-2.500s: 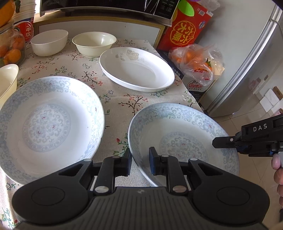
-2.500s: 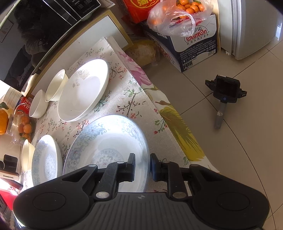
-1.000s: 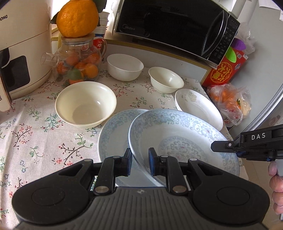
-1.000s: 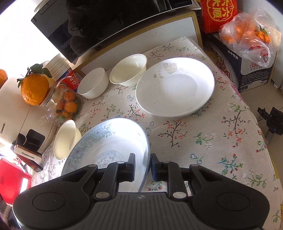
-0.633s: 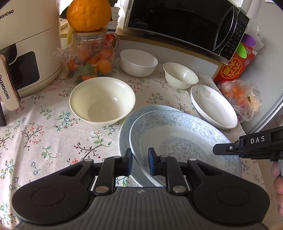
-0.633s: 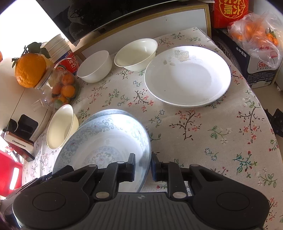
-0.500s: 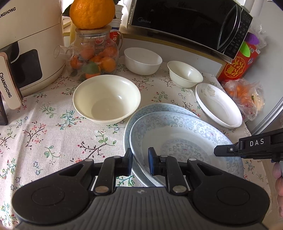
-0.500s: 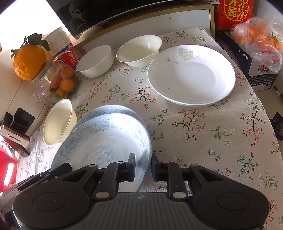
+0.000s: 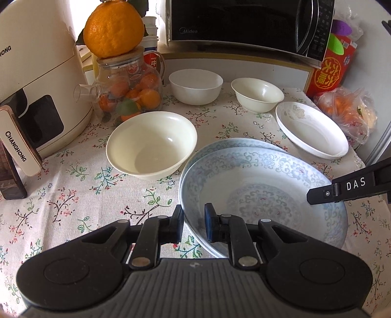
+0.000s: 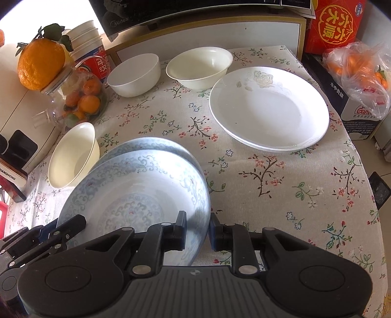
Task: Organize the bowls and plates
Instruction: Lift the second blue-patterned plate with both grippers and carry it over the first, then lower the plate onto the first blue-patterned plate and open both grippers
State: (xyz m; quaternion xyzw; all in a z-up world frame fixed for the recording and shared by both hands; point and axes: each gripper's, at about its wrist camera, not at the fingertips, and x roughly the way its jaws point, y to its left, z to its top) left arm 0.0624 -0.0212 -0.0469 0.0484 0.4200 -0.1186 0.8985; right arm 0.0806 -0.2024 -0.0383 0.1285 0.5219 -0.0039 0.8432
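The left gripper [image 9: 193,221] and the right gripper [image 10: 197,227] both clamp the upper blue plate [image 9: 264,193], over a second blue plate [image 9: 234,143]; cream bowl [image 9: 151,144] at ten o'clock.

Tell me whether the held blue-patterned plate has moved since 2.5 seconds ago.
Yes. The held plate moved left, away from the white plate, and now overlaps the second blue plate.

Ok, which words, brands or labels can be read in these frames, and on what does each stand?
"Midea": microwave door.
"CHANGHONG": handle of the cream appliance.
"DAS": right gripper finger.
"Gant…", cut off by a bag: cardboard box.
Large gold Chinese characters: red box.
Red can: characters partly hidden.
Microwave panel print: too small.
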